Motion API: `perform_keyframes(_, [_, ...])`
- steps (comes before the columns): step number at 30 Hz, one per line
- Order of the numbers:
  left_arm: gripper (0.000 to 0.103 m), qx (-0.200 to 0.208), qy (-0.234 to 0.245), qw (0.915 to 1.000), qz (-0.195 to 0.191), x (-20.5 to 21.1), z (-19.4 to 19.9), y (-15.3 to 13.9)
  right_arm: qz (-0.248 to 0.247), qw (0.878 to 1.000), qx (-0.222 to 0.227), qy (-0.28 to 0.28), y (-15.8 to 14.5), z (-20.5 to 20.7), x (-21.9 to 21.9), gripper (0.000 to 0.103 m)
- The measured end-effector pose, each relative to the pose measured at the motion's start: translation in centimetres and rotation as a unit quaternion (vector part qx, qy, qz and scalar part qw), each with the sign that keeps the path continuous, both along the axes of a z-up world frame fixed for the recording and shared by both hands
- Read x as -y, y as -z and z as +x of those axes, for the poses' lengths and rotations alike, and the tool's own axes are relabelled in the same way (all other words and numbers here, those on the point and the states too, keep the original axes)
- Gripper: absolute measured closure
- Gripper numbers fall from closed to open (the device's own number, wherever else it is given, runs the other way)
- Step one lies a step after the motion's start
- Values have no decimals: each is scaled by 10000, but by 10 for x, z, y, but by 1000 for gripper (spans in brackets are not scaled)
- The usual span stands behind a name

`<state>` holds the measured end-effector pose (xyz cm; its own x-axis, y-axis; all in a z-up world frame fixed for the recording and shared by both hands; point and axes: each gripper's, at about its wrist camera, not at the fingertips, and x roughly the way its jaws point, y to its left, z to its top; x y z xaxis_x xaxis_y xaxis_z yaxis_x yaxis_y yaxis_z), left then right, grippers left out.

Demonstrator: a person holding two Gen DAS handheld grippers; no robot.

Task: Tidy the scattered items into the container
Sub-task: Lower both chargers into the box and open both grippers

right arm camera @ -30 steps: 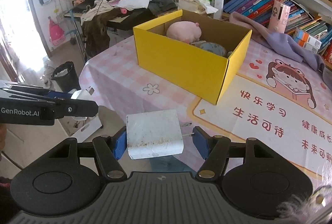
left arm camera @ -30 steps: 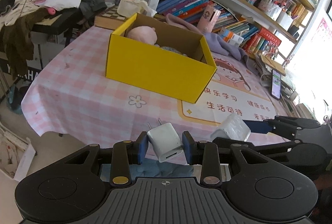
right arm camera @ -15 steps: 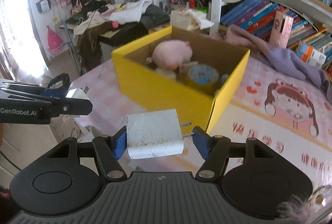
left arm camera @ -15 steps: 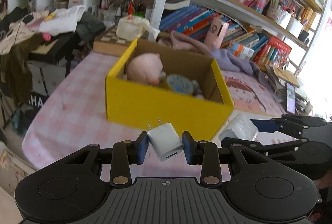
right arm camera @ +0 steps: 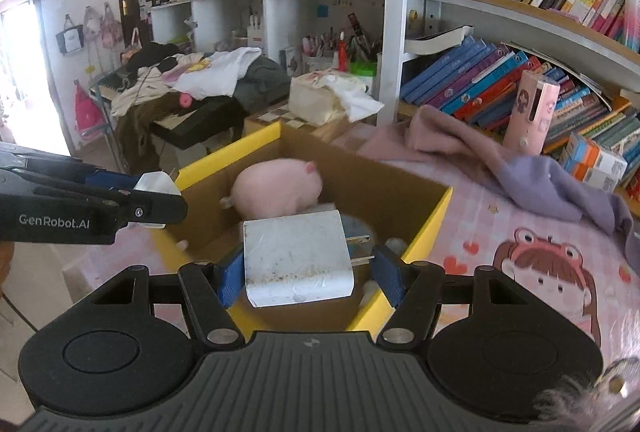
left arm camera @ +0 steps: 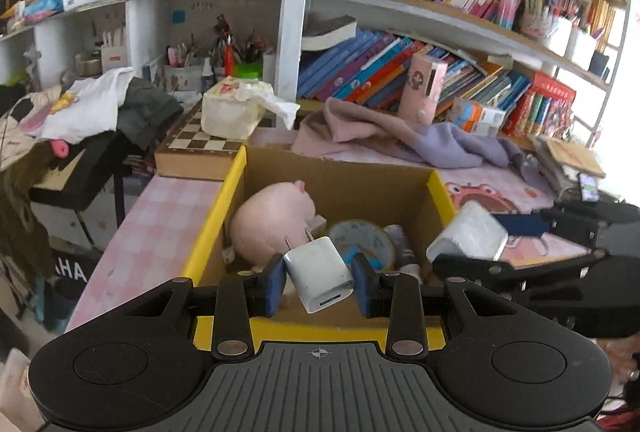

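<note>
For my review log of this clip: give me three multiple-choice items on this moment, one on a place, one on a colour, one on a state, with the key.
1. Where is the pink plush toy?
A. inside the box
B. on the shelf
C. on the floor

2. What colour is the outside of the cardboard box?
A. green
B. yellow
C. red

3. What is the left hand-held gripper doing?
A. standing open with nothing in it
B. gripping a book
C. gripping a small white charger

Key: 1 A, the toy lies within the box walls beside a tape roll. 2 B, the rim and outer walls are yellow. 3 C, the small white charger sits clamped between its blue pads; the right hand-held gripper likewise grips a large white charger.
</note>
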<state>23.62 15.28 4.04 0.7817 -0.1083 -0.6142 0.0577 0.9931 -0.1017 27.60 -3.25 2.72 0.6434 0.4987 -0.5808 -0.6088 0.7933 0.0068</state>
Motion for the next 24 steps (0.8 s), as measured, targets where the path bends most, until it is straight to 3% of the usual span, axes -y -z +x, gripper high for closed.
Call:
perform_keyframes(10, [69, -772, 317, 9952, 504, 4, 48, 44, -492, 9987, -139, -81, 23, 71, -35, 40])
perform_keyframes(14, [69, -1097, 368, 9925, 402, 8, 58, 60, -817, 9957, -211, -372, 32, 93, -58, 40])
perform_keyframes(19, [69, -1237, 467, 9905, 387, 16, 64, 66, -1553, 9836, -477, -779, 54, 112, -92, 40])
perform_keyframes(24, [69, -1312, 481, 9895, 371, 20, 66, 69, -1863, 9749, -694, -1004, 66, 121, -106, 39])
